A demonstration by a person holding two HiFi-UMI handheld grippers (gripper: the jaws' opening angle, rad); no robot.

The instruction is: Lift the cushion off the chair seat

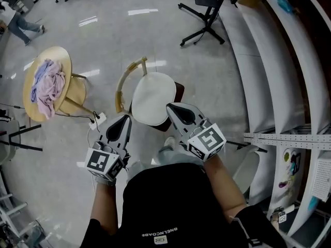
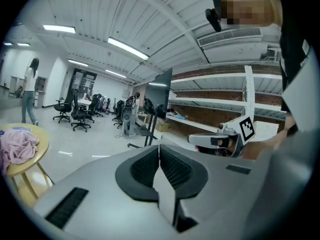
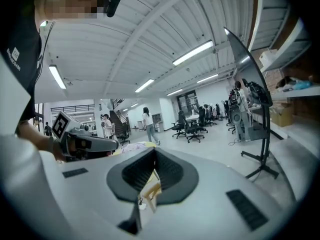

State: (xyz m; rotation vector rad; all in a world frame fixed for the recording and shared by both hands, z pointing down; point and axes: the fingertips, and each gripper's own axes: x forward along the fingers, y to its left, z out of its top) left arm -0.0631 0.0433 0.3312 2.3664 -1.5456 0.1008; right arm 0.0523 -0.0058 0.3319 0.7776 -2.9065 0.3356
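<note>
A glossy grey floor (image 1: 207, 87) spreads through a wide workroom, with long curved white shelving (image 1: 274, 61) along the right side, a black stand (image 1: 208, 22) towards the far end and a person (image 1: 20, 25) walking at the far left. A wooden chair (image 1: 123, 84) with an arched back stands in the middle of the head view, and the white oval cushion (image 1: 152, 97) lies flat on its seat. To its left, well apart, a round yellow table (image 1: 58, 53) carries a crumpled pink and lavender cloth (image 1: 46, 84). The left tongs (image 1: 125, 117) are held just beside the chair's near left side, pressed together with nothing between them; their own view shows the ribbed pads meeting at the tip. The right tongs (image 1: 169, 106) are likewise pressed together and empty, and from above their tip falls over the cushion's near right edge; whether it touches the cushion cannot be told. Both tongs point away from the person, roughly level. Black office chairs (image 2: 77, 116) stand in the far background of the left gripper view.
</note>
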